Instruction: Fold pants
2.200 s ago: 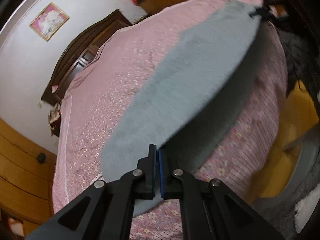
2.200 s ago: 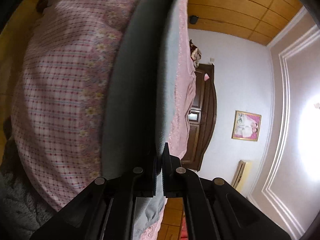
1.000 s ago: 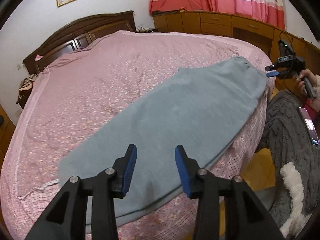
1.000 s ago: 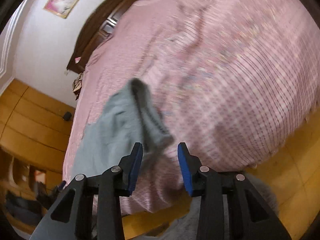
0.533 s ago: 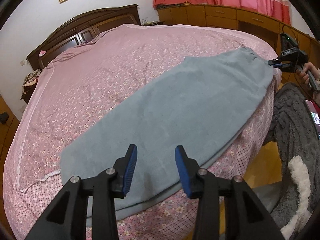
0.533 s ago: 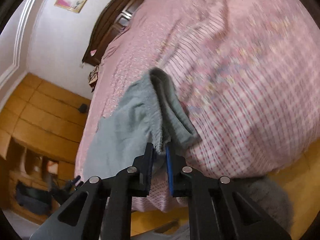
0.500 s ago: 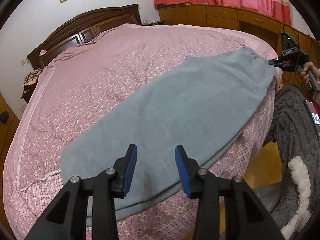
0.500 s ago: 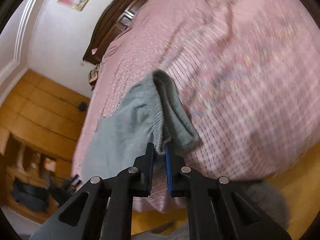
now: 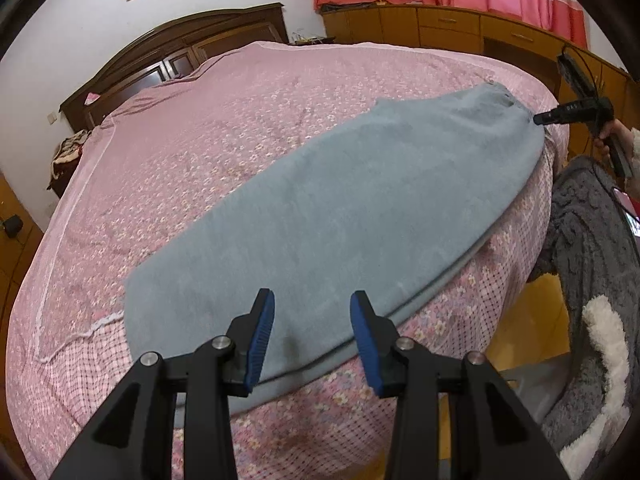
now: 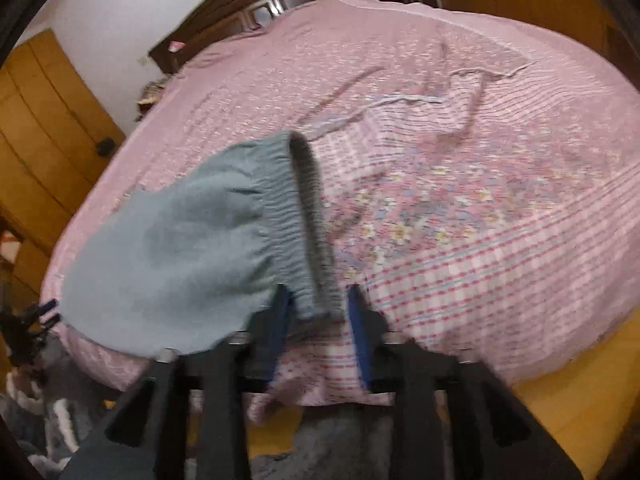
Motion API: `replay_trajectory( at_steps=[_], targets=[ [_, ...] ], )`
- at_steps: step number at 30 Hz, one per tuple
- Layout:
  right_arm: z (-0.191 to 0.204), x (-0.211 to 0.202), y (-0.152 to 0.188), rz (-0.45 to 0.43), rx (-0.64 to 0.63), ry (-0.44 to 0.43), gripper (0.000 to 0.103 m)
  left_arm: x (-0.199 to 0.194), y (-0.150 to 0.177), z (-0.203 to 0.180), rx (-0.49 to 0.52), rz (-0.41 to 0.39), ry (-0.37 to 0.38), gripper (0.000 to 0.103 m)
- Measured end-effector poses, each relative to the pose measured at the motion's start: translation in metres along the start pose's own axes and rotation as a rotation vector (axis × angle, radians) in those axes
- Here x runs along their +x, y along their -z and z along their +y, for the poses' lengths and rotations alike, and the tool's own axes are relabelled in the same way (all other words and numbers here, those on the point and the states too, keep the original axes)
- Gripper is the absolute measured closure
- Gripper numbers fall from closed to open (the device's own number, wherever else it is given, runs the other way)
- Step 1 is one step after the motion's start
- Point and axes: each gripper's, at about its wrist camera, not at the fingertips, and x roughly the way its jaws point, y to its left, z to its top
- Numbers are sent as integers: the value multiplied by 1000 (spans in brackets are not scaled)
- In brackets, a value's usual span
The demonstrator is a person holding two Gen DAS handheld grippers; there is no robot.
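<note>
The pants (image 9: pixel 352 208) lie flat on the bed (image 9: pixel 208 152), along its near edge, running from 7 o'clock to 2 o'clock in the left wrist view. The left hand-held gripper (image 9: pixel 312 332) hangs at 6 o'clock above their narrow end, jaws apart. The right hand-held gripper (image 10: pixel 316 324) straddles the waistband (image 10: pixel 296 216) at the other end. The headboard (image 9: pixel 180 52) stands behind the bed at 11 o'clock.

Right gripper lets go of the waistband

The right gripper (image 10: pixel 316 308), clamped on the grey pants' (image 9: pixel 352 216) elastic waistband (image 10: pixel 308 220) 0.5 s ago, now has its jaws spread, with the waistband corner lying loose between them on the pink bedspread (image 10: pixel 460 160).
</note>
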Motion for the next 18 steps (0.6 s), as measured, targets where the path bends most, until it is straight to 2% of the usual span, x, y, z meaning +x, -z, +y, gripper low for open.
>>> replay_trajectory(
  at_steps=[2,4,5,7,9,11,15,18],
  targets=[
    [4,-10,-2,-28,0,10,68,-5,3,8,-27,3,-12,61],
    [11,-22,2,-77,-24,81,65,-11,5,18,-55,1,-22,60],
    [20,-32,-2,-109,-56,152,63,-14,7,24,-73,-1,-21,57],
    [36,-44,-8,-138,-105,279,41,-21,11,34,-89,-7,-19,49],
    [61,-55,-18,-169,-166,353,37,-27,16,44,-84,-13,-37,47],
    [91,-59,-24,-177,-258,357,36,-31,21,54,-80,-6,-67,45],
    [184,-44,-14,-192,-570,370,36,-37,29,71,-73,14,-77,42],
    [266,-26,12,-253,-822,347,36,-43,31,74,32,23,-122,40]
  ],
)
